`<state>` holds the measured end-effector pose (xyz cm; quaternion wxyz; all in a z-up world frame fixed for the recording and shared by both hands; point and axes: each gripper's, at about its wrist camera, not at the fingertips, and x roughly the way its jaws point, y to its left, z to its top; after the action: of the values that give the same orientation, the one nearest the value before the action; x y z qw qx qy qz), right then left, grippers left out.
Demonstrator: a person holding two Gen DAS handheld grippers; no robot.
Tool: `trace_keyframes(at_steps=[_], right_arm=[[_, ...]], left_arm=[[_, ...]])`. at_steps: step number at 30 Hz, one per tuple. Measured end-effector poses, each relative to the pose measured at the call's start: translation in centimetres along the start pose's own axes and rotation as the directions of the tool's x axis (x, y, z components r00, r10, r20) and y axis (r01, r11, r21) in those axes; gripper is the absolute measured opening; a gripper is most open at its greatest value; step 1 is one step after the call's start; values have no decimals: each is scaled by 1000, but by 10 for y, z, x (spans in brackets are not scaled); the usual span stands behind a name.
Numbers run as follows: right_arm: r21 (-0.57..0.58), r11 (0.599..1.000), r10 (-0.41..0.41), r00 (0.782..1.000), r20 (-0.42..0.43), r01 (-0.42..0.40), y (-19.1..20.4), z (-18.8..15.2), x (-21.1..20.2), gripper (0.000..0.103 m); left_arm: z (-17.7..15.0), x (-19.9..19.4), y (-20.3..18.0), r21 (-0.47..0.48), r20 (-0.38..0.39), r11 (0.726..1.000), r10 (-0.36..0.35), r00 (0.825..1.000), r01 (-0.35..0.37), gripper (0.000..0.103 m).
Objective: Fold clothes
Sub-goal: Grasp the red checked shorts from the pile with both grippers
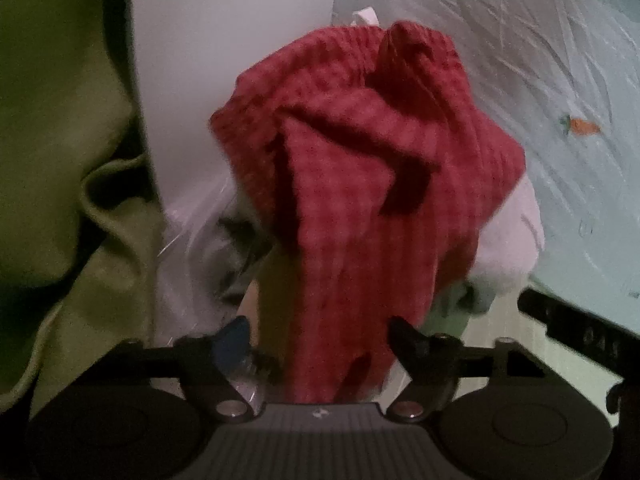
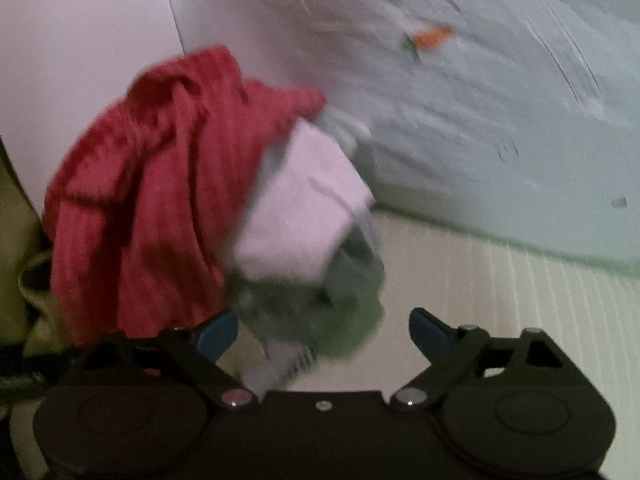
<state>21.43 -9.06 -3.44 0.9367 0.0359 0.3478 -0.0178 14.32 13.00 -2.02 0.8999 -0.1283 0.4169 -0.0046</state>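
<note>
Olive-green draped fabric fills the left edge of the left wrist view, falling in soft folds beside a plain white wall. At centre, a crumpled red ribbed knit garment hangs bunched over a pile, its lower end dropping between the fingers of the left gripper, which stand wide apart; the cloth passes through the gap down to the gripper body, and the frames do not show it pinched. Crinkled clear plastic film lies just left of the garment, and a white cloth shows behind its right side. A pale blue-green bed sheet printed with small orange carrots covers the right of that view. A black bar at lower right carries pale lettering too blurred to read.

In the right wrist view, the red knit garment sits at left, resting against a folded white cloth and a blurred grey-green garment beneath it. The right gripper has its blue-tipped fingers spread wide, with the grey-green cloth and a white scrap lying in the gap, not visibly clamped. A cream ribbed mat lies below, bordered at right by the carrot-print sheet. No brand names or labels are legible.
</note>
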Motion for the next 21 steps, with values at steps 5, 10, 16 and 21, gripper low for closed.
trace_keyframes(at_steps=[5,10,16,21], right_arm=[[-18,1000,28,994,102,-26,27,36,15,66],[-11,996,89,987,136,-88,44,58,34,54],[20,993,116,988,105,-119,47,55,56,20],[-30,991,133,976,173,-130,48,48,41,5]], left_arm=[[26,16,3,-53,8,995,-82,997,82,21],[36,28,5,-62,1,992,-112,994,112,5],[37,30,6,-57,5,992,-110,994,110,4],[36,13,1,-11,74,996,-83,994,84,3]])
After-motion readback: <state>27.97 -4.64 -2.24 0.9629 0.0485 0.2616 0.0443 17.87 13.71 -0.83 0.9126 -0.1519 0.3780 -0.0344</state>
